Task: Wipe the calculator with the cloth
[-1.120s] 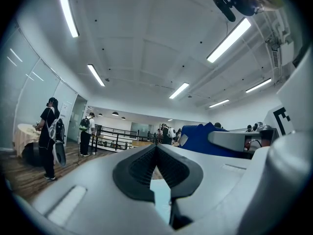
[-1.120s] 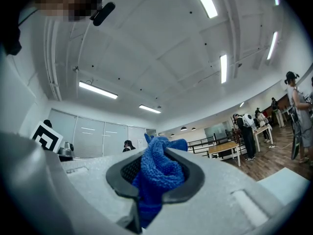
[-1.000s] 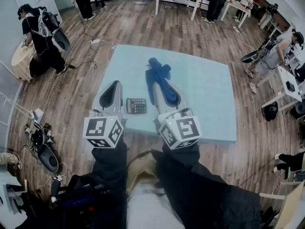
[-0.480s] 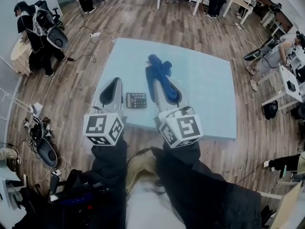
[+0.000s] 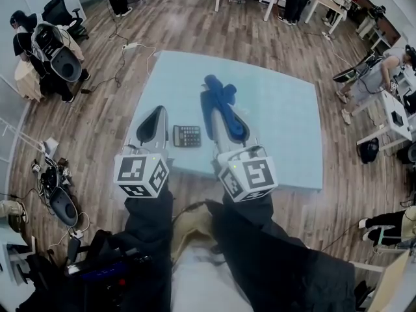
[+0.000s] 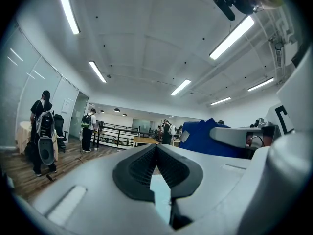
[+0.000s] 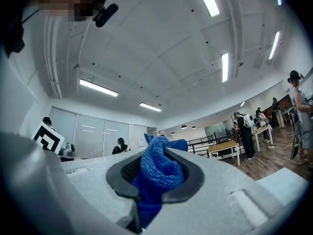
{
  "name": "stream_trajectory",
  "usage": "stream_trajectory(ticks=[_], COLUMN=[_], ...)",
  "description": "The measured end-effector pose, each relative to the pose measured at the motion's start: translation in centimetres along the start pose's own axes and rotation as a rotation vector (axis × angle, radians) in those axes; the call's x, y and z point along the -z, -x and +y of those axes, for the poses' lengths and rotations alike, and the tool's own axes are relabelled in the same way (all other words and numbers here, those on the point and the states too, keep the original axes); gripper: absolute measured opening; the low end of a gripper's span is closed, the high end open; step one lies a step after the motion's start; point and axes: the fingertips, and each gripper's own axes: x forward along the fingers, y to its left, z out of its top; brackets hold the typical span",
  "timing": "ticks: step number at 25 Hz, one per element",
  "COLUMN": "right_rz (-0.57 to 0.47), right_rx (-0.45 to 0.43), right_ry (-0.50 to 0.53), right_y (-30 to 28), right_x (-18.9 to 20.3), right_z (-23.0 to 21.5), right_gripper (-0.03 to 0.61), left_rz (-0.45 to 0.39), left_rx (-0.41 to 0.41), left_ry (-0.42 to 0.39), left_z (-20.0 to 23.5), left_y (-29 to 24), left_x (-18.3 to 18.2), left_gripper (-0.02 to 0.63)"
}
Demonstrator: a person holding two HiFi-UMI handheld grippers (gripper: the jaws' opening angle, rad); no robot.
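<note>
Head view, looking steeply down: the pale blue bench (image 5: 279, 122) fills the middle of the frame, with wood floor all round it. The calculator (image 5: 187, 136) lies flat on the bench just left of centre, close to the bench's lower edge, keys up. It sits between the two tongs, just beside the left one and touching neither. The left tongs (image 5: 157, 111) point up the frame at centre left, with their marker cube (image 5: 141, 176) below them. In the left gripper view the left tongs (image 6: 156, 148) are pressed together at the tips with nothing caught between the dark pads; only a sliver of blue bench shows in the wedge lower down. Over to the right tongs (image 5: 218, 106), just right of centre, their cube (image 5: 247, 174) below. They are pinching the cloth (image 5: 218, 95), a blue bundle that sticks out past the tips toward the top of the frame, above and to the right of the calculator and clear of it. Whether the bundle touches the bench I cannot tell. The right gripper view confirms it: the right tongs (image 7: 155, 153) are clamped on the cloth (image 7: 159, 170), knitted blue fabric filling the space between the pads and bulging above them. Dark sleeves run down to the bottom of the head view.
</note>
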Motion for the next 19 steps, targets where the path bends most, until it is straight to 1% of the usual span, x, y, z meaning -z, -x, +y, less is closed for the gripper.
stream_trajectory(ticks=[14, 19], right_rz=[0.019, 0.023], right_rx=[0.027, 0.033], right_ry=[-0.002, -0.009], right_y=[0.4, 1.5], right_x=[0.2, 1.4], right_z=[0.2, -0.7], right_gripper=[0.054, 0.054], left_rz=[0.017, 0.018], left_rx=[0.019, 0.023], left_ry=[0.019, 0.017], left_z=[0.2, -0.7], left_y=[0.1, 0.1], left_x=[0.3, 1.5], left_gripper=[0.002, 0.002])
